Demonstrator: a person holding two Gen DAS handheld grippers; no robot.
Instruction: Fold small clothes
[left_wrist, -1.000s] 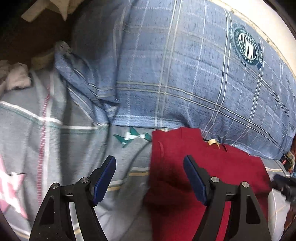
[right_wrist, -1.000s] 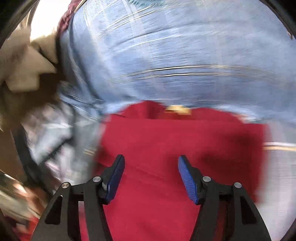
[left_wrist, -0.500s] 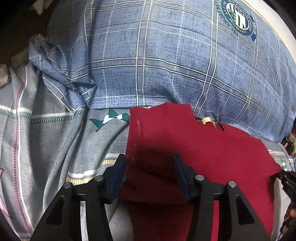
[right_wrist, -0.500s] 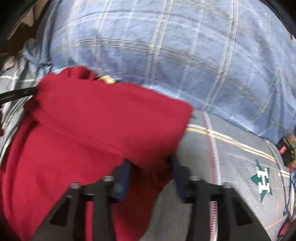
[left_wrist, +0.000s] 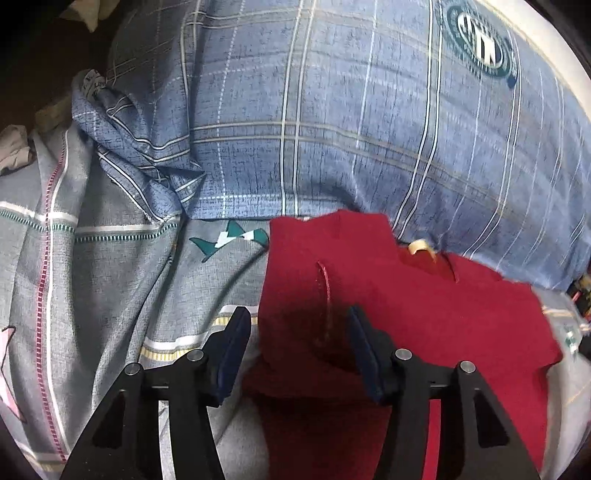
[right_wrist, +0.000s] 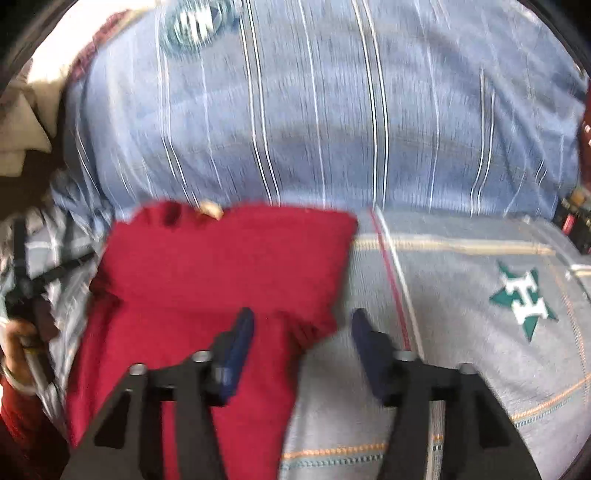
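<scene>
Looking at a small red top (left_wrist: 406, 314) on a bed, spread over a grey striped sheet (left_wrist: 92, 277) up at the pillow end. Collar edge, with a little tan label (left_wrist: 419, 245), butting right against a big blue plaid pillow (left_wrist: 332, 110) with a round crest (left_wrist: 480, 40) on it. Seems to be folded over on itself: can make out an upper layer lying across a lower one in both views, with a curved seam on top near the left side.

Left tool (left_wrist: 298, 314) pointing down at the left edge of the top. Jaws about halfway apart, and just been opening a touch. Got the cloth's edge sitting between them, but can see a gap of sheet beside the left pad, so not pinching anything.

Right tool (right_wrist: 302, 314) over the opposite edge of the top, same deal: jaws roughly half open, just been opening wide again. Left finger (right_wrist: 240, 343) over the red fabric, right finger over bare sheet, nothing clamped. Bit blurry there, so can't tell if the finger actually touches the cloth.

Also spotting a green star print (right_wrist: 522, 299) on the sheet, well apart from the top toward the right side of the bed.
</scene>
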